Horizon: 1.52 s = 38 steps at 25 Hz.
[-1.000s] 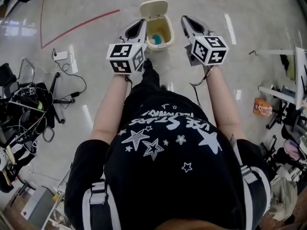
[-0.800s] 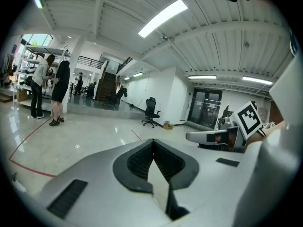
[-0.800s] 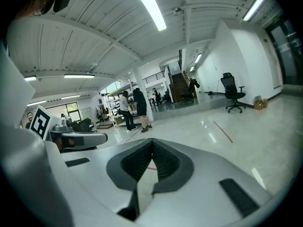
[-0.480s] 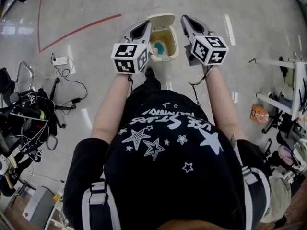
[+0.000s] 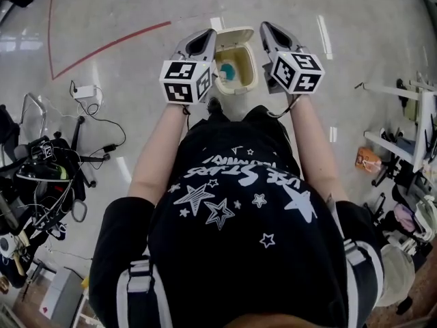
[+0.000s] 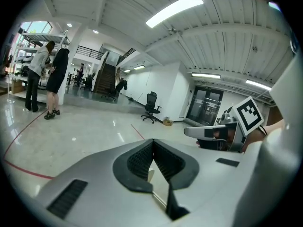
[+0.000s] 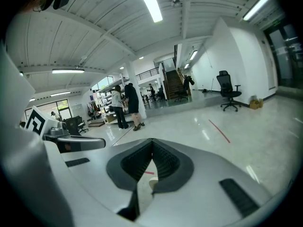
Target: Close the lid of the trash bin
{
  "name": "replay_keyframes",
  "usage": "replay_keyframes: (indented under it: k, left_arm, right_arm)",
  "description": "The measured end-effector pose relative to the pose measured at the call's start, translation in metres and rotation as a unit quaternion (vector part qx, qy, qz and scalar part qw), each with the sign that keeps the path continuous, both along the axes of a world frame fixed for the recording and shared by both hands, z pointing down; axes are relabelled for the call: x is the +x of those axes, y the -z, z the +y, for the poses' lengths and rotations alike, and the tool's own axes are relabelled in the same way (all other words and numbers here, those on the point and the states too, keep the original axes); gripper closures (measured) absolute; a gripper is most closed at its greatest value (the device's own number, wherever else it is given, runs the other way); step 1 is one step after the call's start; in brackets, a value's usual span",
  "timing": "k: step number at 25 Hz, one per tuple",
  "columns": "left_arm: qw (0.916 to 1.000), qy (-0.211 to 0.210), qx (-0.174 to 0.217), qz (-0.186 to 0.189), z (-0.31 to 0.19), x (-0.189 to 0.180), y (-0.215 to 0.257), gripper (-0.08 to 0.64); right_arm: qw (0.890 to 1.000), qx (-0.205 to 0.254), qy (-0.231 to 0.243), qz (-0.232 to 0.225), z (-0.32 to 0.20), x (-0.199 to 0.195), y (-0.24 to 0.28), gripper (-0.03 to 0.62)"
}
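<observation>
Head view: cream plastic bin [image 5: 240,80], rounded lid [image 5: 234,36] up; left tongs [image 5: 202,39], right tongs [image 5: 268,30] closed, empty, ribbed pads [image 6: 139,160].

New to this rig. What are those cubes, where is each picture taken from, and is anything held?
No robot: a person in a black star-printed shirt holds a grey two-jaw gripper in each hand; the black-and-white marker cubes are part of them. The top-down picture comes from a camera on the person's head. The other two come from cameras on the left gripper and right gripper, looking along their jaws. Both jaw pairs are together, holding nothing. Between the grippers, on the glossy pale floor, stands a small cream plastic trash bin, its lid open, something teal inside.
</observation>
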<state>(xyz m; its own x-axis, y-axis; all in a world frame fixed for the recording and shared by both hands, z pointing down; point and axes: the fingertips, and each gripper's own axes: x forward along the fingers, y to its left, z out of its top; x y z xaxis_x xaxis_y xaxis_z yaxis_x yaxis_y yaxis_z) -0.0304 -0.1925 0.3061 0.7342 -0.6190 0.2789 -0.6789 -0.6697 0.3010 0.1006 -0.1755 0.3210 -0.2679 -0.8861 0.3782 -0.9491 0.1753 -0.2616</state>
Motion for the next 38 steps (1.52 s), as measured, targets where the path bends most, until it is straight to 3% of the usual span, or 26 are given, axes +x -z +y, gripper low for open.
replay_keyframes:
  k: [7,22,28,38]
  left_arm:
    - [0.9997,0.017,-0.014,-0.008,-0.02,0.008,-0.015,0.549]
    - [0.9931,0.097,-0.047,-0.046,-0.064,0.053,-0.058,0.549]
    - [0.9866,0.13,-0.069,-0.071,-0.075,0.061,-0.087,0.549]
    - [0.9714,0.19,-0.1,-0.101,-0.091,0.079,-0.14,0.549]
  right_arm:
    - [1.0,-0.014,0.011,-0.004,-0.02,0.014,-0.015,0.586]
    - [0.993,-0.056,0.104,-0.018,-0.084,0.056,-0.058,0.587]
    - [0.986,-0.08,0.146,-0.028,-0.101,0.06,-0.088,0.586]
    - [0.964,-0.101,0.244,-0.012,-0.121,0.055,-0.143,0.586]
